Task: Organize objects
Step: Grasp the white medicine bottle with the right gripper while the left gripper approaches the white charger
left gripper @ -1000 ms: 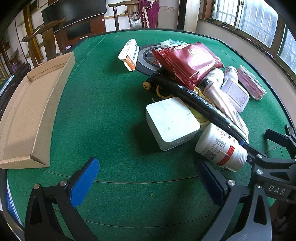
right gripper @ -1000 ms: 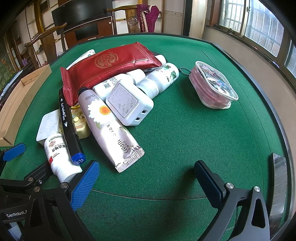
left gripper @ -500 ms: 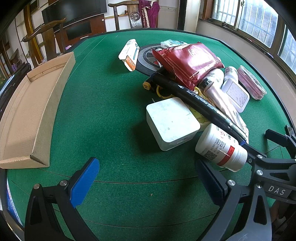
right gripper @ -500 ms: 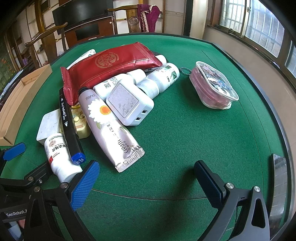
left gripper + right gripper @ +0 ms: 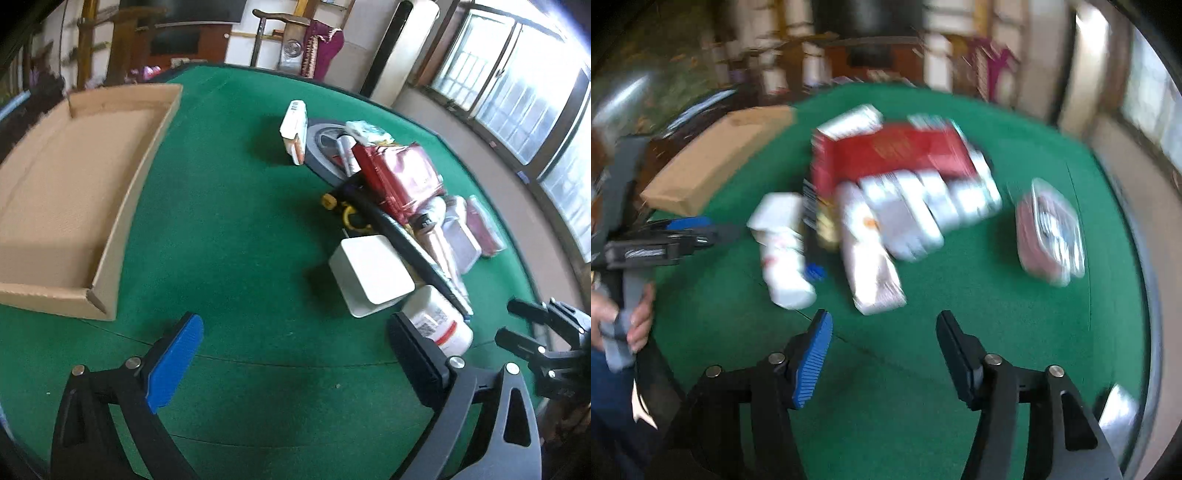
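A heap of objects lies on the green table: a white pill bottle (image 5: 437, 325), a white square box (image 5: 371, 273), a long black pen (image 5: 410, 243), a red pouch (image 5: 400, 177) and a cream tube (image 5: 870, 258). My left gripper (image 5: 295, 362) is open above bare felt, its right finger just in front of the pill bottle. My right gripper (image 5: 882, 354) hangs over the felt in front of the heap; its jaws are closing with nothing between them. The right wrist view is blurred.
An open shallow cardboard tray (image 5: 85, 206) sits at the left of the table. A clear pink pouch (image 5: 1049, 232) lies apart at the right. A hand (image 5: 631, 317) grips the left tool's handle. Chairs and windows surround the table.
Both grippers have lifted and rolled; the heap looks smaller and farther off. The cardboard tray's inside now shows in the left wrist view. My right gripper's jaws have narrowed.
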`<state>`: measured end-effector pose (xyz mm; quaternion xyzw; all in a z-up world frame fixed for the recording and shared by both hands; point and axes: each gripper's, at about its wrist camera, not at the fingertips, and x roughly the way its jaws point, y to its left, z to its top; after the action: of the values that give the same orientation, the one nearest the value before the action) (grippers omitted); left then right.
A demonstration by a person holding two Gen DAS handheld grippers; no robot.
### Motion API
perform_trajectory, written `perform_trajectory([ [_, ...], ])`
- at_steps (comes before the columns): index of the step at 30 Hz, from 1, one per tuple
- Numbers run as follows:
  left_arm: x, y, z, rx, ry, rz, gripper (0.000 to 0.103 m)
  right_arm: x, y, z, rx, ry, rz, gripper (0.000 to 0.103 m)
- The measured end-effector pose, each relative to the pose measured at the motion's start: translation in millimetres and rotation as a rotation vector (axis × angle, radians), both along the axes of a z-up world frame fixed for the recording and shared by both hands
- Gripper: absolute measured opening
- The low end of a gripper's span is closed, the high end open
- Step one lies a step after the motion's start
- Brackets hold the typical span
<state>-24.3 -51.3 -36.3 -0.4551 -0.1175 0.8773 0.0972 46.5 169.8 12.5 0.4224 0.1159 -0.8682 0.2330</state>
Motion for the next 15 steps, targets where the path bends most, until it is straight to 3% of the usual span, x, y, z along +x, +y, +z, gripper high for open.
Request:
perform_trajectory([
  [2, 3, -2, 3, 0.01, 0.027, 0.006, 0.099, 9, -17, 10, -0.022, 0.04, 0.074, 0.065],
  [6, 11, -5, 6, -0.035, 0.047, 0.064, 0.099, 15, -62, 7, 0.057, 0.063, 0.244, 0.064],
  [7, 11, -7, 6, -0.038, 0.049, 0.075, 0.099, 14, -68, 5, 0.074, 0.071, 0.265, 0.062],
  [9, 9, -8, 4, -0.03, 0.042, 0.074, 0.099, 9, -76, -4, 0.082, 0.018, 0.314, 0.043],
  [11, 7, -8, 3, -0.031, 0.035, 0.077, 0.099, 0, -80, -10, 0.088, 0.003, 0.324, 0.034],
  [15, 7, -8, 2, -0.035, 0.031, 0.07, 0.099, -9, -75, -10, 0.047, -0.026, 0.324, 0.033],
])
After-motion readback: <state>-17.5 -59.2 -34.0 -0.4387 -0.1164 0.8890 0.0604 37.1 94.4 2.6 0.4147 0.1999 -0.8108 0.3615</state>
